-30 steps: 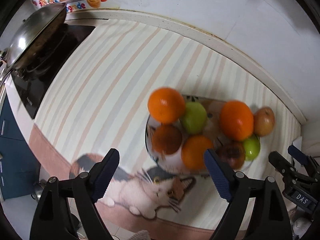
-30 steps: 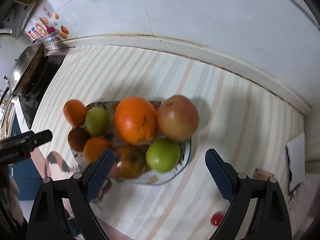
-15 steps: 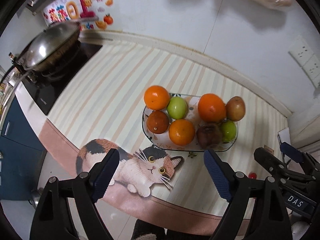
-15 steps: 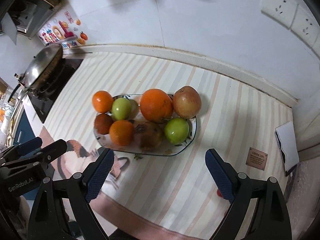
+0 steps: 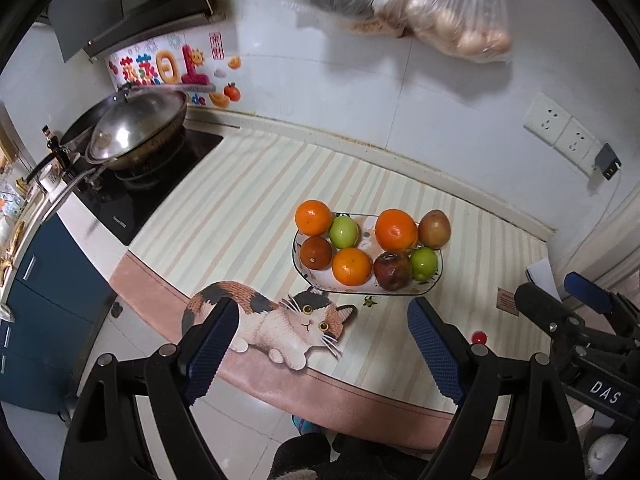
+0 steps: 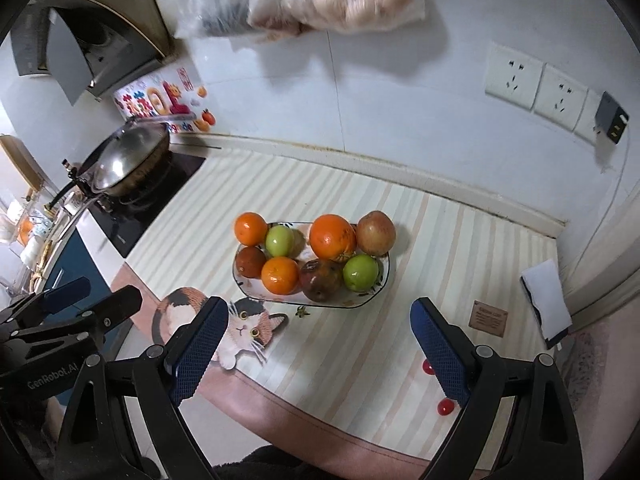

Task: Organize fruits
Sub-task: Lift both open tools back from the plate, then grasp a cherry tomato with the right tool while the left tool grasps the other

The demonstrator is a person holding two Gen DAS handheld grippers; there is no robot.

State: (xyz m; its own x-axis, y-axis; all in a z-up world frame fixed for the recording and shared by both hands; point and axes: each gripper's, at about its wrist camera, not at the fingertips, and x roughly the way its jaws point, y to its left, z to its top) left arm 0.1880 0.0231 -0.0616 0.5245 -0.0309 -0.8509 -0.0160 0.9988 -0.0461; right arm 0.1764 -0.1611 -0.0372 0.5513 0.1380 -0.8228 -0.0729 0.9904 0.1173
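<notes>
Both claws, left claw (image 5: pixel 316 344) and right claw (image 6: pixel 318 344), are hanging with fingers wide apart and gripping nothing, well back from the plate (image 6: pixel 376 298), probably because the fruit is already gathered. Eight fruits are sitting packed together on the plate: oranges (image 6: pixel 333 237), green apples (image 6: pixel 361 273), darker ones. The plate is resting on a striped mat (image 6: pixel 440 240) covering the worktop, a wok (image 6: pixel 120 164) far off to its left, white wall behind it.
</notes>
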